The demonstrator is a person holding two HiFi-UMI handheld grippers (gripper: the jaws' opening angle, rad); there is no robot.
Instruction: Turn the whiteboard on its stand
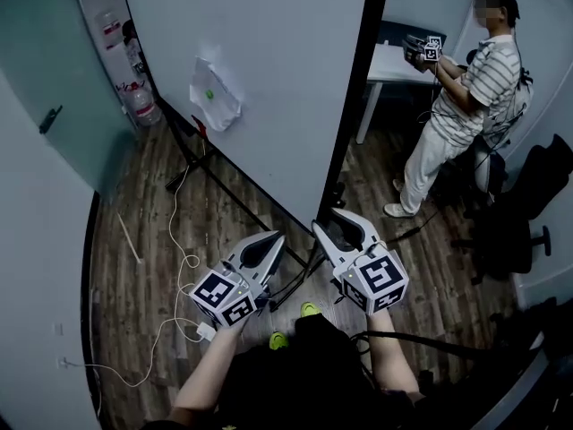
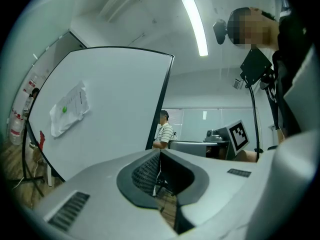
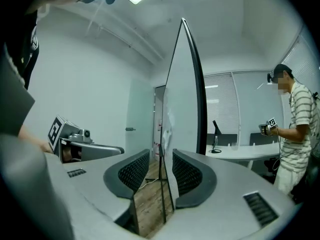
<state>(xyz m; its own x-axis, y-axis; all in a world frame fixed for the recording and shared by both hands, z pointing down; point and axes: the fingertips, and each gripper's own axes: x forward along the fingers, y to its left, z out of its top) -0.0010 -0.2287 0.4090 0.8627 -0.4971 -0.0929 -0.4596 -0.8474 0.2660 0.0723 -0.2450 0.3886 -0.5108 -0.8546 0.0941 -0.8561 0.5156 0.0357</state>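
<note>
Wood-floored office (image 1: pixel 134 204): large white whiteboard (image 1: pixel 269 79) stands edge-on before me. My right hand-held gripper (image 1: pixel 340 227), jaws narrowly apart, lines up on its near edge, presumably to swing it. My left hand-held gripper (image 1: pixel 273 240) is closed and empty.

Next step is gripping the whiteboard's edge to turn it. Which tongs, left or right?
Right, likely. The right tongs are open with the whiteboard edge lined up between them; the left tongs are shut, facing its flat front.

Dim, bluish light; a ceiling strip light (image 2: pixel 195 26) glares high above the jaws of the left gripper (image 2: pixel 160 154). Fisheye warps the edges; the jaws' near parts look perhaps soft.
</note>
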